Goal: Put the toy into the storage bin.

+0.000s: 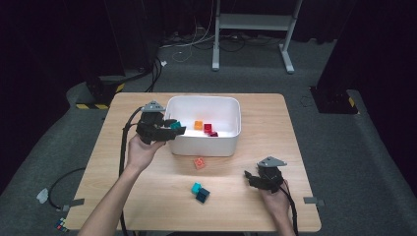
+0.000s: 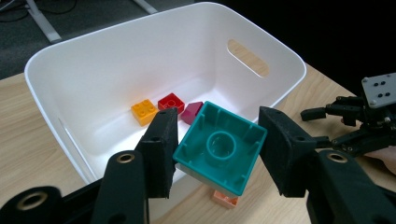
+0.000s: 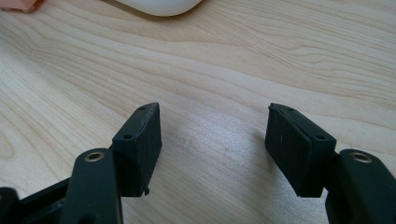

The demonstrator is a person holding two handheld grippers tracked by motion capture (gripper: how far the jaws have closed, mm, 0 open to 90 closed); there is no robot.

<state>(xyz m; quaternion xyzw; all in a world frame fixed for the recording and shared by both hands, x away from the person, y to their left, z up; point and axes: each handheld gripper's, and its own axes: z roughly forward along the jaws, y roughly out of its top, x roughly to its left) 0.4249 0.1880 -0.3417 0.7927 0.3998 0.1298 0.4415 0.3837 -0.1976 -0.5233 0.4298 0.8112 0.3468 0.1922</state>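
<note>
My left gripper (image 1: 169,129) is shut on a teal brick (image 2: 219,149), whose hollow underside faces the camera. It holds the brick just above the near left rim of the white bin (image 1: 204,147). On the bin's floor lie an orange brick (image 2: 144,112), a red brick (image 2: 171,102) and a dark red brick (image 2: 192,112). My right gripper (image 1: 251,177) rests low over the table at the front right, open, with bare wood between its pads (image 3: 140,140).
A salmon brick (image 1: 199,162) lies on the table just in front of the bin. A teal brick (image 1: 196,188) and a dark teal one (image 1: 202,195) sit together near the front middle. Cables trail off the table's left side.
</note>
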